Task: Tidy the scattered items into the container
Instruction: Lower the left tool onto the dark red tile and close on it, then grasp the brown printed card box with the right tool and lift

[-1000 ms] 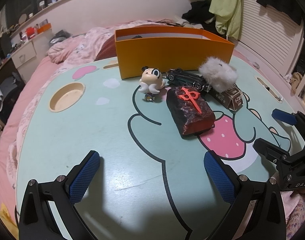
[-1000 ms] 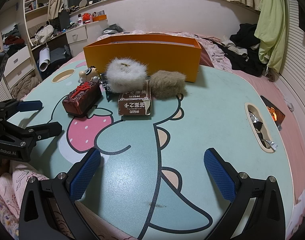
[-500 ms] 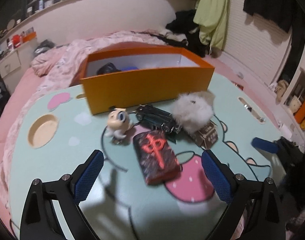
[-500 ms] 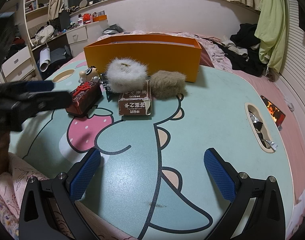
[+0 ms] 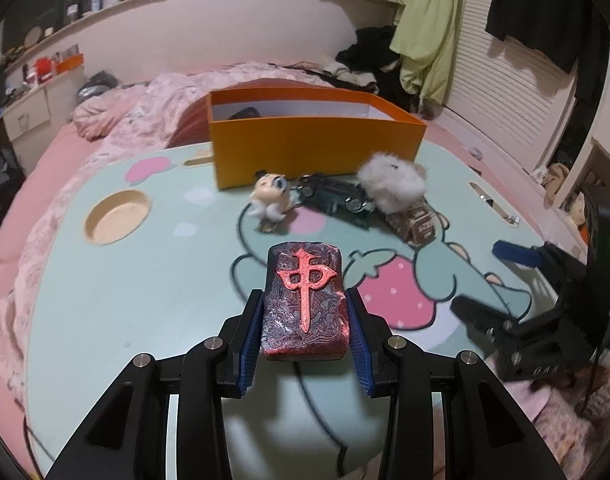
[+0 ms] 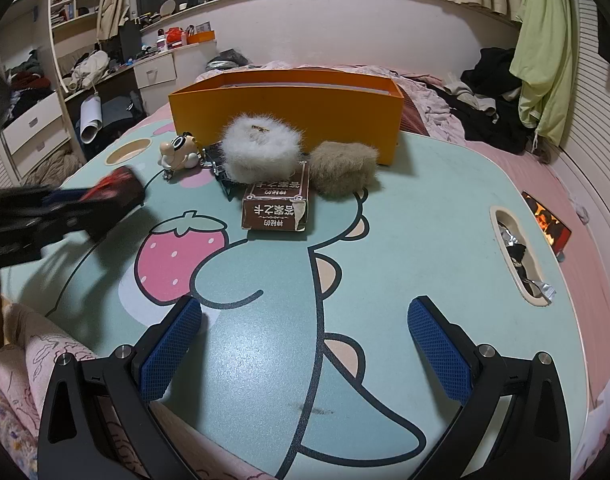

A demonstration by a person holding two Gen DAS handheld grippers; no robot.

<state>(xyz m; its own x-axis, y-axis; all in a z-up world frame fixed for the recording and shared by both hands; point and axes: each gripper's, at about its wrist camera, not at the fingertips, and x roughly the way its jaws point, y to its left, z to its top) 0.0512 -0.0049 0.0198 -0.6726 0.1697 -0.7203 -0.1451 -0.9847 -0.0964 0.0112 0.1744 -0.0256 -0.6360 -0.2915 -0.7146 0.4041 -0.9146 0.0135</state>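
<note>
The left gripper [image 5: 305, 336] now has its fingers [image 5: 252, 344] closed on the long sides of the dark red block [image 5: 305, 300] with the raised red character; a second ago those fingers stood wide and the block lay free on the surface [image 5: 145, 288] beside the printed strawberry. In the right wrist view the block [image 6: 117, 188] appears blurred and seemingly lifted near the surface's left edge, which suggests a carry is under way. The right gripper [image 6: 305, 348] hangs with its fingers [image 6: 169, 350] wide apart and empty over the near edge, as before. The orange container [image 5: 317, 148] stands at the far edge, something dark already inside. Still scattered just in front of it are the small figurine [image 5: 271, 194], the dark toy car [image 5: 337, 200], the white fluffy ball [image 6: 261, 148] resting on the brown carton [image 6: 277, 204], and the tan fluffy ball [image 6: 343, 168]. Judged from this, one item is secured and five await; the next move is likely a forward transfer over the container's near wall.
</note>
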